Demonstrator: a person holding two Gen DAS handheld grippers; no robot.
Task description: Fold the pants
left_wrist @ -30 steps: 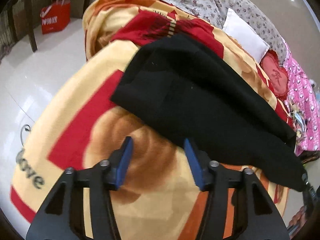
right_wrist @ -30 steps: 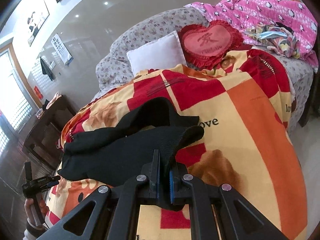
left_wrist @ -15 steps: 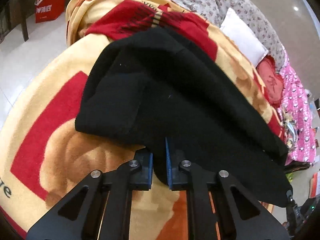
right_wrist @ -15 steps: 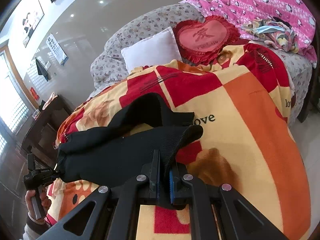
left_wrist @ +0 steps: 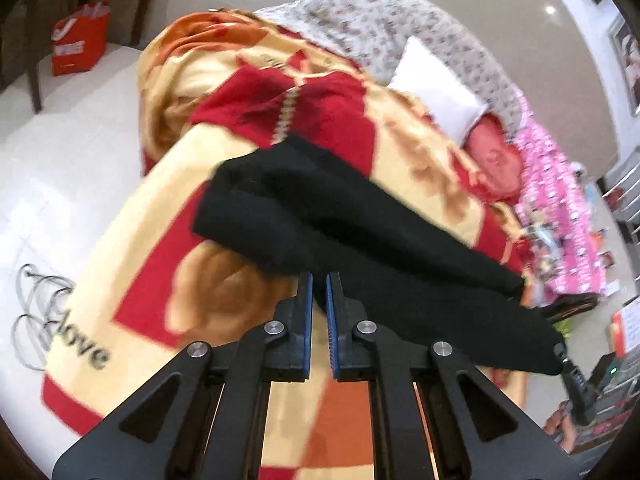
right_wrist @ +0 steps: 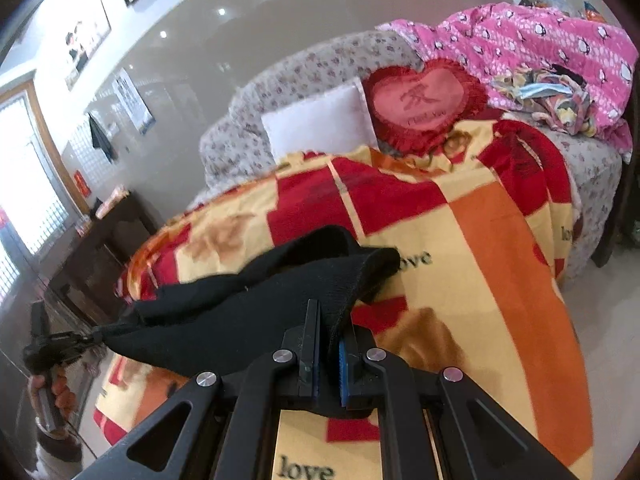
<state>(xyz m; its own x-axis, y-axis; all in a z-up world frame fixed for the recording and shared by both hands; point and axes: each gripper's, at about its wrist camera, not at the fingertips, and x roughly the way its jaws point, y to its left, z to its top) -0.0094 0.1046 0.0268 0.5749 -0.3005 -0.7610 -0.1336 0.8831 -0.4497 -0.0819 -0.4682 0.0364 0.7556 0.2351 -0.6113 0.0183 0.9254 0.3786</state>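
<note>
Black pants [left_wrist: 360,232] hang stretched between my two grippers above a red, yellow and orange blanket [left_wrist: 160,264]. My left gripper [left_wrist: 319,292] is shut on one end of the pants. My right gripper [right_wrist: 329,332] is shut on the other end, where the ribbed edge [right_wrist: 360,276] folds over. In the right wrist view the pants [right_wrist: 224,320] run left to the left gripper [right_wrist: 76,340]. In the left wrist view the right gripper [left_wrist: 568,364] shows at the far end.
The blanket [right_wrist: 460,280] covers a sofa with a white pillow [right_wrist: 320,124], a red heart cushion [right_wrist: 420,104] and a pink quilt [right_wrist: 540,44]. A red bag [left_wrist: 78,44] stands on the white floor. A dark wooden cabinet [right_wrist: 100,248] is at left.
My left gripper went from open to shut on the pants' end, then lifted and pulled it back, stretching the pants. My right gripper stayed shut on its end.
</note>
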